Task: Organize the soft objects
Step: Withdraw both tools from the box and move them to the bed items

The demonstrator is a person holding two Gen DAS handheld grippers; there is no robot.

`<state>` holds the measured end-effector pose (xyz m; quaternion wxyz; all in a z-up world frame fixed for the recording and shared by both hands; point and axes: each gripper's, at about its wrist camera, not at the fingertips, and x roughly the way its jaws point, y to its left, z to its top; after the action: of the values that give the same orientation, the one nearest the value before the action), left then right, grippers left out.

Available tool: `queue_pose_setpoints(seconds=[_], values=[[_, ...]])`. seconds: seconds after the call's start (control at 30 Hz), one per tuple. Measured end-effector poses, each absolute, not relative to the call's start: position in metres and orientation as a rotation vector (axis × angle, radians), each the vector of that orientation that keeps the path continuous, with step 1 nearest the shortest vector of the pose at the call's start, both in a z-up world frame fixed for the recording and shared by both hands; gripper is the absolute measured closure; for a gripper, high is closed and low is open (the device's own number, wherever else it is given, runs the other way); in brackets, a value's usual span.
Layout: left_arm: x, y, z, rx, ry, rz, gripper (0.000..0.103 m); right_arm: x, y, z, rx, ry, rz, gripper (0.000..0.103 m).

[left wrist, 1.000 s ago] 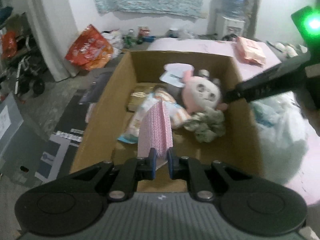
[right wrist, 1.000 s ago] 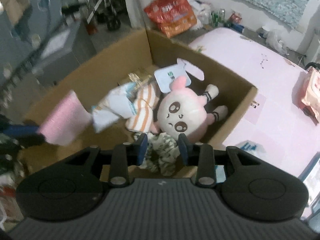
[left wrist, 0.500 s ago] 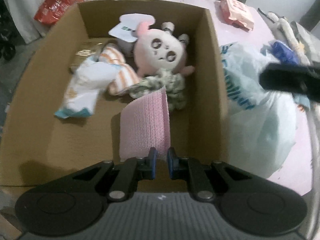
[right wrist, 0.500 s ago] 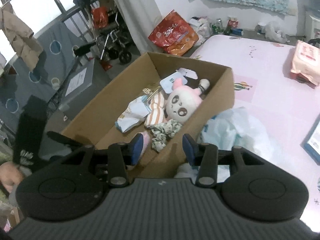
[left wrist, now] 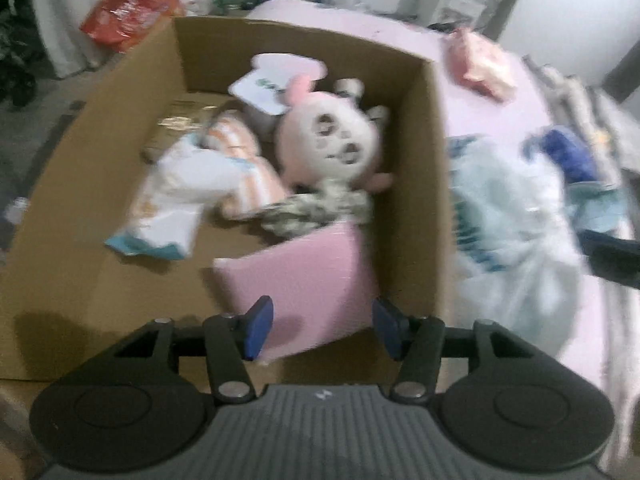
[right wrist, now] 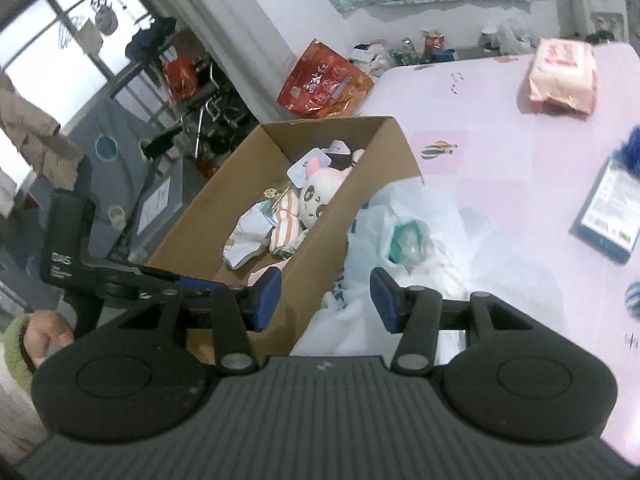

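A cardboard box (left wrist: 416, 184) holds a pink plush doll (left wrist: 332, 140), a striped soft item (left wrist: 248, 168), a white packet (left wrist: 176, 200) and a patterned scrunchie (left wrist: 320, 208). A pink cloth (left wrist: 300, 284) lies loose in the box's near right corner, between my open left gripper's (left wrist: 320, 326) fingers. My right gripper (right wrist: 324, 298) is open and empty, above the box's near edge (right wrist: 320, 240) and a white plastic bag (right wrist: 404, 240). The left gripper also shows in the right wrist view (right wrist: 192, 282).
The box stands against a pink table (right wrist: 500, 152). On the table lie a pink tissue pack (right wrist: 564, 76), a blue box (right wrist: 612, 216) and the plastic bag (left wrist: 508, 248). A red bag (right wrist: 324, 84) and clutter sit on the floor behind.
My left gripper has opened and let go of the pink cloth, which now rests in the box. My right gripper has pulled back to the right, over the plastic bag.
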<state>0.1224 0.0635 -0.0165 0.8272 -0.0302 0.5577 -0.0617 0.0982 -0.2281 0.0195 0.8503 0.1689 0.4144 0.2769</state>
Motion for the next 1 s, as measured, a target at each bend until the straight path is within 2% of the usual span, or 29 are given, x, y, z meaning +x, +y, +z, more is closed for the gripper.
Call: queue_pose_setpoints(seconds=[0.13,0.23,0.3,0.37,0.47,0.67,0.87,1.0], values=[[0.122,0.068,-0.015,-0.039,1.168,-0.104,0.046,0.082,-0.242,0.014,0.426,0.839,0.576,0.052],[0.115,0.065,-0.004,-0.023,1.125,-0.128,0.035,0.061,-0.259,0.01,0.467,0.793,0.539,0.035],[0.11,0.058,0.007,0.001,1.074,-0.144,0.023,0.047,-0.267,0.006,0.471,0.768,0.506,0.022],[0.107,0.049,0.021,0.036,1.02,-0.153,0.018,0.03,-0.273,-0.001,0.455,0.74,0.457,0.02],[0.107,0.029,0.045,0.107,0.943,-0.157,0.016,0.011,-0.287,-0.011,0.443,0.714,0.374,0.019],[0.107,-0.029,0.087,0.223,0.785,-0.23,0.003,-0.013,-0.329,-0.026,0.494,0.639,0.227,0.018],[0.132,-0.122,0.094,0.348,0.813,-0.357,0.002,-0.011,-0.375,-0.038,0.518,0.601,0.105,0.017],[0.15,-0.199,0.075,0.527,0.842,-0.494,0.0,0.009,-0.399,-0.037,0.443,0.591,0.048,0.017]])
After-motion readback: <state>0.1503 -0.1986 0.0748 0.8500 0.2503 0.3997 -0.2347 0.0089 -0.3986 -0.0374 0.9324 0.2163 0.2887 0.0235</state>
